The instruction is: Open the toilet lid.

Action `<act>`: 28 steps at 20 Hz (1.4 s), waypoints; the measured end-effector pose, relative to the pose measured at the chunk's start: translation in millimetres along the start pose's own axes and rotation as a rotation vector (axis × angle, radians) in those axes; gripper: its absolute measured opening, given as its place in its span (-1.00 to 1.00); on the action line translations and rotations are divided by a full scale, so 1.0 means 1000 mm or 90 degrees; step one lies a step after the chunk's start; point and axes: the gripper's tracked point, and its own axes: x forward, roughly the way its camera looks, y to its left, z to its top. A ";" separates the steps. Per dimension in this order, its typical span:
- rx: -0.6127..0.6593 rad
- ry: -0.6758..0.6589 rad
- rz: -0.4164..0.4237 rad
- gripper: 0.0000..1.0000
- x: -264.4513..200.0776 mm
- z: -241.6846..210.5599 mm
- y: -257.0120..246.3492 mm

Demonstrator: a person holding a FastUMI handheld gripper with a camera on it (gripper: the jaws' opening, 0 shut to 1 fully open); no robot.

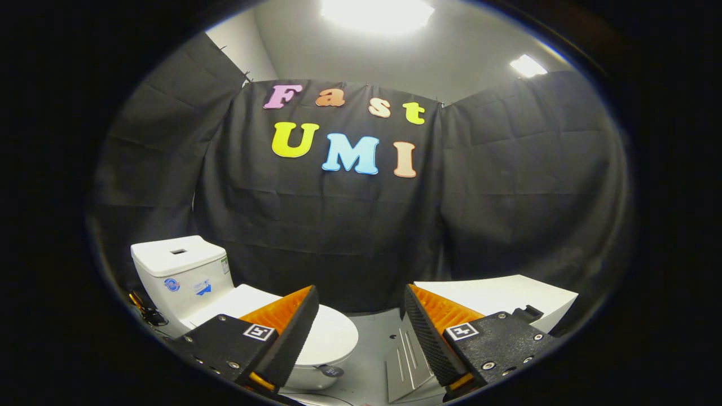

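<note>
The gripper (361,316) is spread wide, its two fingers well apart with bare floor and the black cloth wall showing in the gap between them. Nothing is held and neither finger (293,332) touches anything; both hang in the air above the booth floor (372,349).

The white toilet (186,282) stands off to the left, beyond and partly behind the left finger, with its back to the cloth wall (338,237). Its toilet lid (333,332) is down, lying flat over the bowl (the rounded front edge pokes out past the left finger's inner face, closer to the gap than the cistern is). The cistern (177,268) rises behind it, with a flush button set in its flat top and stickers on its front.

To the right, beyond the right finger, sits a white angular fixture (507,296) with a flat top; what it is cannot be told. A ridged grey metal plate (406,361) lies on the floor just beside the right finger's inner edge. Some dark cables (144,313) lie on the floor to the left of the cistern.
</note>
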 end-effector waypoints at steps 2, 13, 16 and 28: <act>0.003 0.002 -0.008 0.88 -0.001 -0.001 -0.003; 0.058 0.095 -0.014 0.88 0.012 -0.038 0.019; 0.084 0.181 0.016 0.89 0.014 -0.071 0.047; 0.336 0.251 0.052 0.92 0.012 -0.108 0.079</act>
